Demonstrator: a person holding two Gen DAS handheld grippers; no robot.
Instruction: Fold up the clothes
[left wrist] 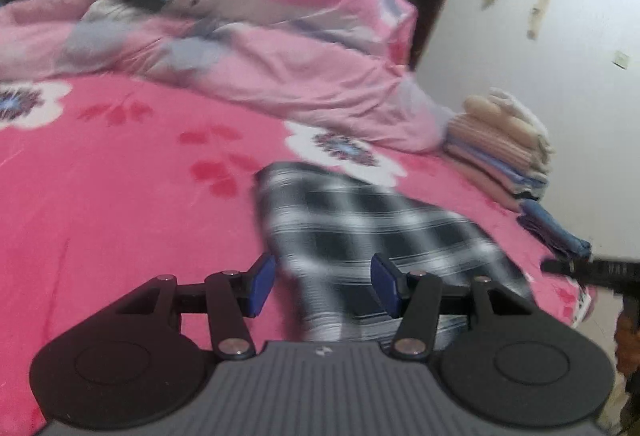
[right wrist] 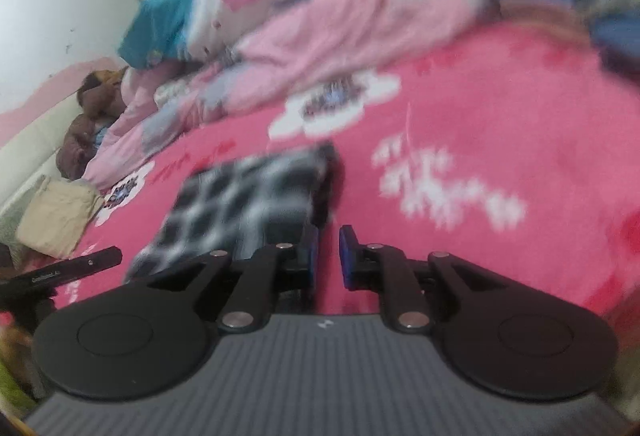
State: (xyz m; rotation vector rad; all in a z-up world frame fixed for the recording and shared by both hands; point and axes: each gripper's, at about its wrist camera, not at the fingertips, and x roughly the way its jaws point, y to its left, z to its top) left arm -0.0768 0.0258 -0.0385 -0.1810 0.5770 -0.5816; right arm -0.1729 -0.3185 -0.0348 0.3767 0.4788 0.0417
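Left gripper (left wrist: 323, 286) wide over plaid garment (left wrist: 372, 220); right gripper (right wrist: 329, 258) narrow, empty, beside it.

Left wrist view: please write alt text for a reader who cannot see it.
A black-and-white checked garment lies on a pink flowered bedsheet, with the open left gripper over its near edge, nothing between its blue pads. Behind are a rumpled pink quilt and, to the right, a stack of folded clothes by the white wall; the image is motion-blurred.
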